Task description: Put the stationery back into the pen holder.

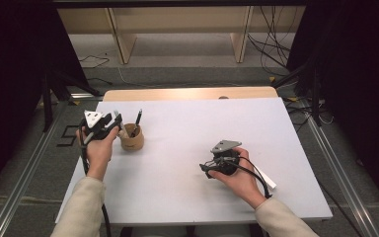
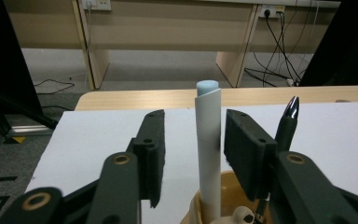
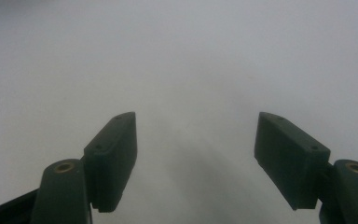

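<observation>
Cup (image 1: 132, 140) holding white tube (image 2: 209, 149) and black pen (image 2: 286, 126) sits between spread left gripper (image 2: 193, 140); right gripper (image 3: 196, 158) released.

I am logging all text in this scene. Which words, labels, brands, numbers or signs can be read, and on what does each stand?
"5": black mark on the grey floor, left of the table; it reads like this digit, though it may be only part of a sign.
White pen, dark pen, wooden cup, both grippers: no readable text.
</observation>
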Demonstrator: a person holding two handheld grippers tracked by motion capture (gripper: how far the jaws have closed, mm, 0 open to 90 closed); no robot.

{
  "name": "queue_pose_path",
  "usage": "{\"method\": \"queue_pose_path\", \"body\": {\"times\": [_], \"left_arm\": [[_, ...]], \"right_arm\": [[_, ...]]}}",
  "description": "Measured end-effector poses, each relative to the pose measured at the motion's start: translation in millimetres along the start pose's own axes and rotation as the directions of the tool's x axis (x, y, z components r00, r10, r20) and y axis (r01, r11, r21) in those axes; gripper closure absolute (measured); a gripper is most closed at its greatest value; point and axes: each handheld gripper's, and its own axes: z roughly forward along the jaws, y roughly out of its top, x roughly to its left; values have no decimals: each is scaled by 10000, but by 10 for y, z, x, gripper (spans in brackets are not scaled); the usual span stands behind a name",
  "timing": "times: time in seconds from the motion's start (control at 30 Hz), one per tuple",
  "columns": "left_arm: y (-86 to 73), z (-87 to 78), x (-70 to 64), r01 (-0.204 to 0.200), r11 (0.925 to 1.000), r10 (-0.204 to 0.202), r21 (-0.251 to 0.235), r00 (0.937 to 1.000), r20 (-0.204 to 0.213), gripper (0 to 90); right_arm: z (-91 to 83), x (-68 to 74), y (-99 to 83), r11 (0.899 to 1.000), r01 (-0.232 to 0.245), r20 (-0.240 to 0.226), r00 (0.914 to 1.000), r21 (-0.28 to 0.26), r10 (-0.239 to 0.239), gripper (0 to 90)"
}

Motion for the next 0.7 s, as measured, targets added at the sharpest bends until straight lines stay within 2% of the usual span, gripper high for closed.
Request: {"method": "queue_pose_path", "body": {"times": [0.2, 0.33, 0.57, 0.7], "left_arm": [[27, -80, 4, -65, 10000, 65, -18, 10000, -38, 516], [36, -148, -17, -77, 9999, 75, 75, 9997, 225, 494], [25, -272, -70, -379, 9989, 368, 269, 9986, 387, 447], [-9, -334, -98, -258, 9987, 230, 447, 9978, 625, 434]], "right_arm": [[-8, -9, -1, 10000, 2, 8, 10000, 19, -2, 303], [-26, -23, -7, 10000, -48, 46, 10000, -2, 48, 303], [-57, -62, -29, 9999, -166, 134, 9998, -29, 166, 304], [-79, -85, -35, 9997, -232, 150, 9996, 10, 232, 306]]}}
